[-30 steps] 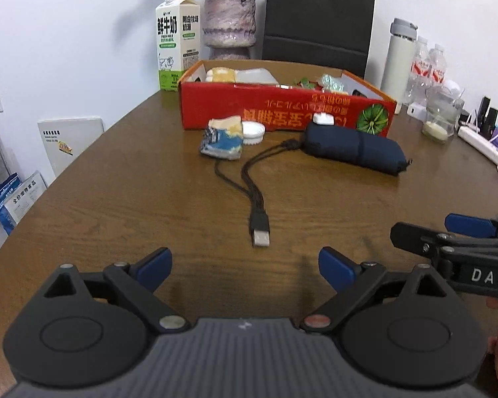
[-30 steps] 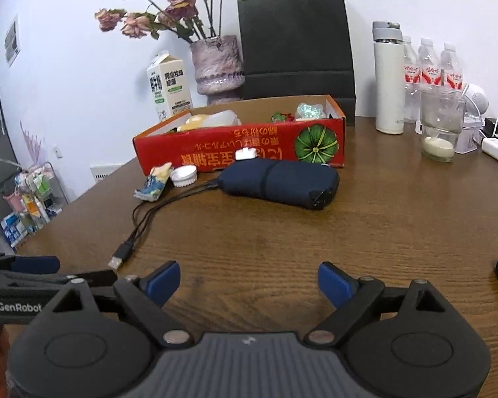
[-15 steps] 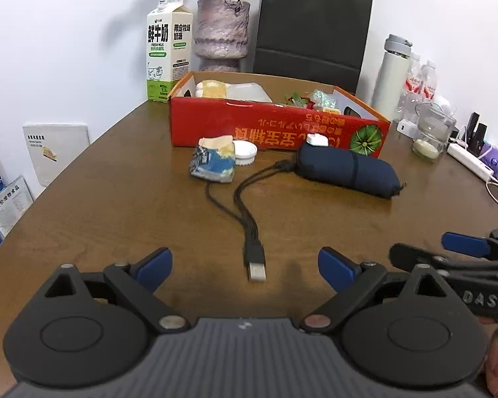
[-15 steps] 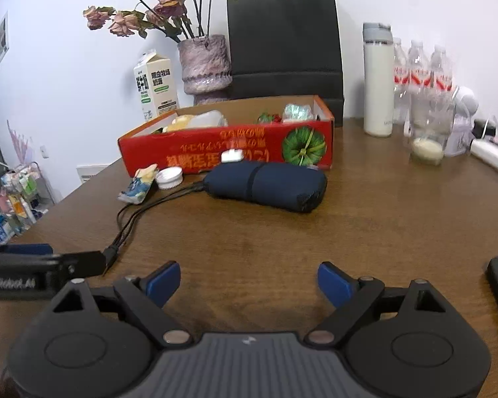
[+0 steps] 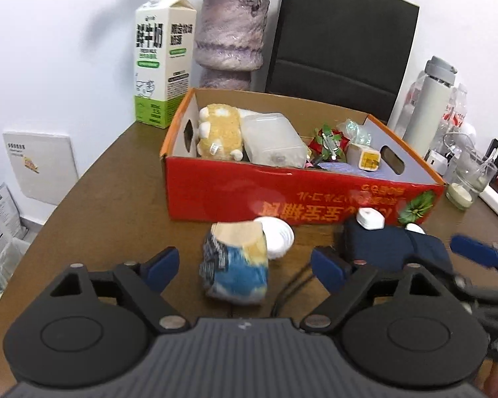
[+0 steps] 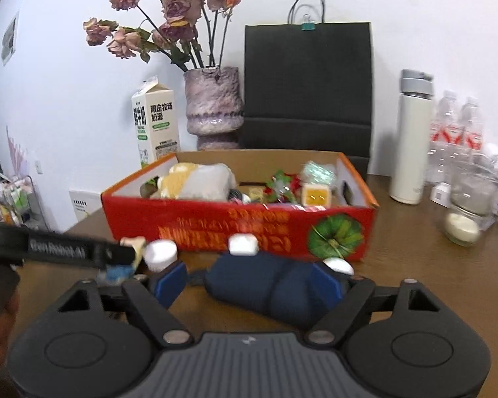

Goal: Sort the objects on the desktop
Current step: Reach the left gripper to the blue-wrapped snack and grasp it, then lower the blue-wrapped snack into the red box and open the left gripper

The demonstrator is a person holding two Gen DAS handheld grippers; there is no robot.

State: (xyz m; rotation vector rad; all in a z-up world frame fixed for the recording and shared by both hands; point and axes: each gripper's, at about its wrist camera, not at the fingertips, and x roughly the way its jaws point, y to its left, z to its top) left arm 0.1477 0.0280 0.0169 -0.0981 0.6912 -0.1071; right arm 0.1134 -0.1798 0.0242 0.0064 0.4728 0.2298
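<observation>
Between the blue pads of the left tool lies a crumpled blue-and-yellow snack packet on the brown wooden tabletop, just near of the red cardboard box. Its jaws are closing but not yet touching — the packet looks light, soft and crinkly, best pinched across its middle. The right tool is likewise closing around a dark navy fabric pouch — soft, yielding, probably easy to squeeze mid-body.

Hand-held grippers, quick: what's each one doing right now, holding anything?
Left hand-held gripper: jaws closing, crumpled snack packet between them, not gripped yet.
Right hand-held gripper: jaws closing, navy pouch between them, not gripped yet.
</observation>
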